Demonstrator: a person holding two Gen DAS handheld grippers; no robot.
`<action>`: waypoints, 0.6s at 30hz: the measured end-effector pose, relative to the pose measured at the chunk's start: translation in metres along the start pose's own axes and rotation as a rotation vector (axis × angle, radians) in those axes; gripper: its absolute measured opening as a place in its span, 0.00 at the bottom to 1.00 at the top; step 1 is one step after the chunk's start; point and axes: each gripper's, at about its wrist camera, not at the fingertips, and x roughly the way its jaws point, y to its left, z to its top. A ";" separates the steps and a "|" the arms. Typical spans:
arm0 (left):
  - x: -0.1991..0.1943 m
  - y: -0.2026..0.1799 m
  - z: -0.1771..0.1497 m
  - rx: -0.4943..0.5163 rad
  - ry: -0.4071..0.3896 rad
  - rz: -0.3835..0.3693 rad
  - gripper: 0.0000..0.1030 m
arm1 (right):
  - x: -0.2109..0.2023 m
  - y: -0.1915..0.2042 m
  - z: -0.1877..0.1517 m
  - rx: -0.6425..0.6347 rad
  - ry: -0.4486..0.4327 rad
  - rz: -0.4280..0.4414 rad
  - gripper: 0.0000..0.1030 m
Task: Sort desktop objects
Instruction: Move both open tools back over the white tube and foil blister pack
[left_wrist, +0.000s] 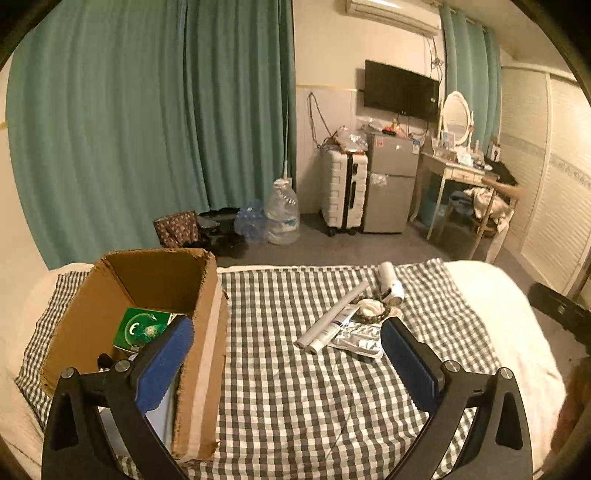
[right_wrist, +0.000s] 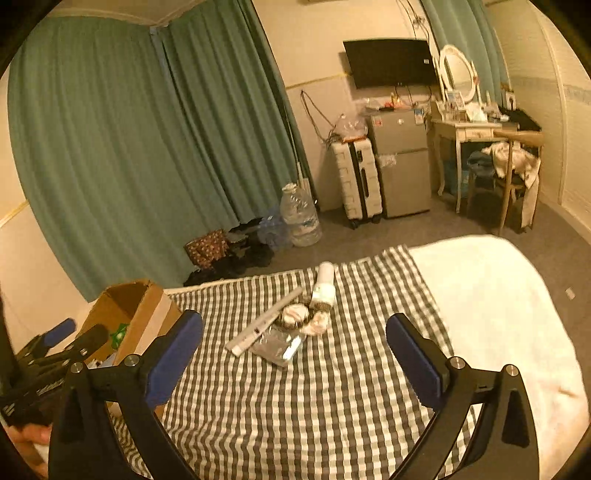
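An open cardboard box (left_wrist: 207, 332) stands at the left of the checked cloth (left_wrist: 288, 398), and a green carton (left_wrist: 142, 328) lies inside it. At mid-cloth a small heap holds a white rolled tube (left_wrist: 332, 319), a silver foil packet (left_wrist: 360, 338), a white cylinder (left_wrist: 389, 282) and a pale bundle (left_wrist: 371, 308). My left gripper (left_wrist: 286, 328) is open and empty; its left finger overlaps the box's near wall in the picture. My right gripper (right_wrist: 294, 321) is open and empty, short of the heap (right_wrist: 291, 325). The left gripper (right_wrist: 75, 334) also shows by the box (right_wrist: 147, 317).
White bedding (right_wrist: 491, 302) lies right of the cloth. Beyond the far edge is grey floor with water bottles (left_wrist: 282, 214), dark bags, a white suitcase (left_wrist: 343, 192), a small fridge (left_wrist: 389, 184) and a dressing table (left_wrist: 454, 170). Teal curtains (left_wrist: 129, 129) hang behind.
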 end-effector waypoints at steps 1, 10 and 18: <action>0.004 -0.004 -0.002 0.009 0.006 0.003 1.00 | 0.001 -0.005 -0.002 0.001 0.007 0.003 0.97; 0.047 -0.027 -0.027 0.079 0.044 0.010 1.00 | 0.035 -0.023 -0.030 -0.010 0.070 0.033 0.97; 0.111 -0.027 -0.053 0.094 0.143 0.019 1.00 | 0.075 -0.025 -0.044 0.009 0.125 0.074 0.97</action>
